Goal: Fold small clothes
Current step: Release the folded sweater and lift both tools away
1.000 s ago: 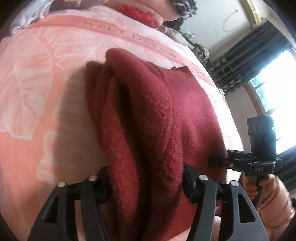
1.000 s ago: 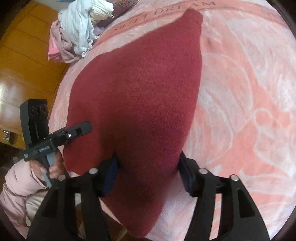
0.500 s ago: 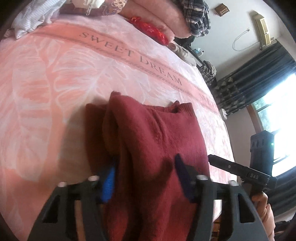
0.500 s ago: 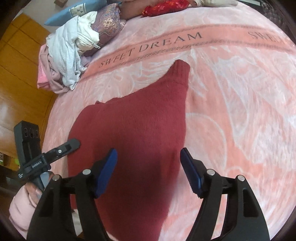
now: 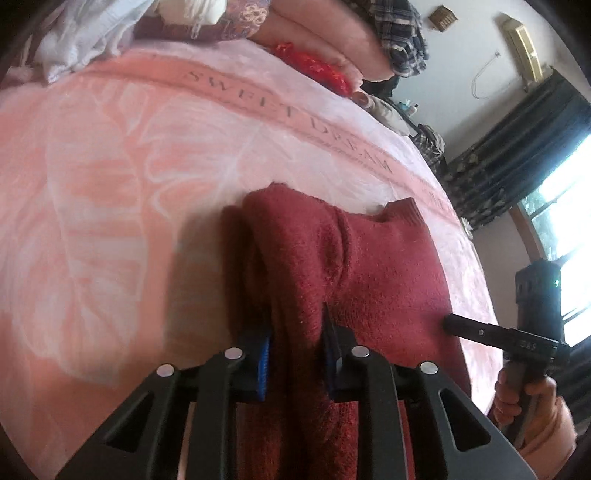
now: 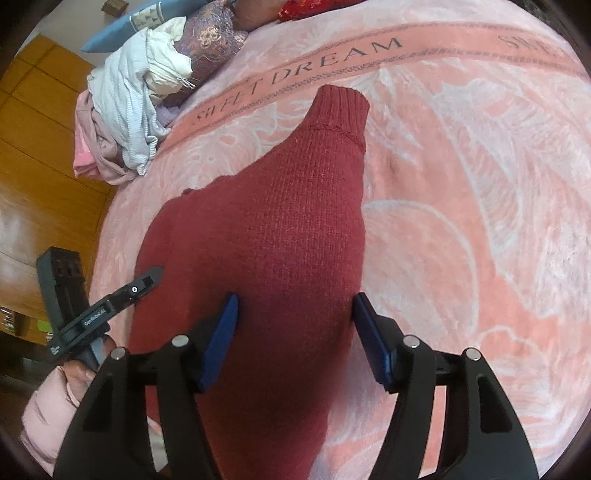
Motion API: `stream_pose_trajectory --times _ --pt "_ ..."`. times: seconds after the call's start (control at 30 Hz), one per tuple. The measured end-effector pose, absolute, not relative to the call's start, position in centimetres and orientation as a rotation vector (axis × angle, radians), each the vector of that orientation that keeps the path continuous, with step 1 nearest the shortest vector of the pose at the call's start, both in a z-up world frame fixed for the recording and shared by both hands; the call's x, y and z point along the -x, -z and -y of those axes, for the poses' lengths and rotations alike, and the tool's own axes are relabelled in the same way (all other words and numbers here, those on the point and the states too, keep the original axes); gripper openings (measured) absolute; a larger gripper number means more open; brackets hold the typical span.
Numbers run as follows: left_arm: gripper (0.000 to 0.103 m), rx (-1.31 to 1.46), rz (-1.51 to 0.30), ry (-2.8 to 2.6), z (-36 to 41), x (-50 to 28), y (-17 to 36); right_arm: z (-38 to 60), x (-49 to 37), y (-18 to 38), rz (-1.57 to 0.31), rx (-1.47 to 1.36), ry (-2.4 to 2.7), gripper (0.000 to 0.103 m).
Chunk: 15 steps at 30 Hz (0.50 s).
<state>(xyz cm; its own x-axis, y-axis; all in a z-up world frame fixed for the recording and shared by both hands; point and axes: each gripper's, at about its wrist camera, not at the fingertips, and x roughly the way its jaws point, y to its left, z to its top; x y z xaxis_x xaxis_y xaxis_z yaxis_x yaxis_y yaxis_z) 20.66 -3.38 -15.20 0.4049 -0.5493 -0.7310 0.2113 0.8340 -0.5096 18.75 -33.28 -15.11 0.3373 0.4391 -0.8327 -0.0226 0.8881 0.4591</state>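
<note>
My left claw (image 5: 295, 343) has just been closing and now pinches a raised fold of the red sweater (image 5: 332, 266), which stretches away toward twelve o'clock on the pink blanket (image 5: 92, 184). My right claw (image 6: 295, 332) stands open astride the sweater's near end, pads not pressing; its long axis runs toward the cuff (image 6: 340, 107) at twelve o'clock.

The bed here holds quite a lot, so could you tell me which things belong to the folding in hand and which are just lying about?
In use:
- dark red sweater
- left gripper, pinching a fold of it
- right gripper, open over it

Lying about:
- heap of pale clothes
- patterned cushion
- plaid garment
</note>
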Motion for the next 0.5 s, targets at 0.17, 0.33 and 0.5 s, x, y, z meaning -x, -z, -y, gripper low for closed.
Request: stream_pose_trajectory --times 0.17,0.33,0.5 --pt "0.056 0.291 -1.046 0.425 3.8 -19.9 13.2 33.6 -18.1 13.5 -1.190 -0.404 -0.275 0.065" --pt "0.075 0.190 -1.064 0.333 4.0 -16.9 9.9 33.4 -16.6 9.8 -1.143 -0.350 -0.237 0.071" --pt "0.081 0.158 -1.052 0.300 3.5 -13.2 7.1 32.4 -14.0 6.1 -1.113 -0.326 -0.223 0.076"
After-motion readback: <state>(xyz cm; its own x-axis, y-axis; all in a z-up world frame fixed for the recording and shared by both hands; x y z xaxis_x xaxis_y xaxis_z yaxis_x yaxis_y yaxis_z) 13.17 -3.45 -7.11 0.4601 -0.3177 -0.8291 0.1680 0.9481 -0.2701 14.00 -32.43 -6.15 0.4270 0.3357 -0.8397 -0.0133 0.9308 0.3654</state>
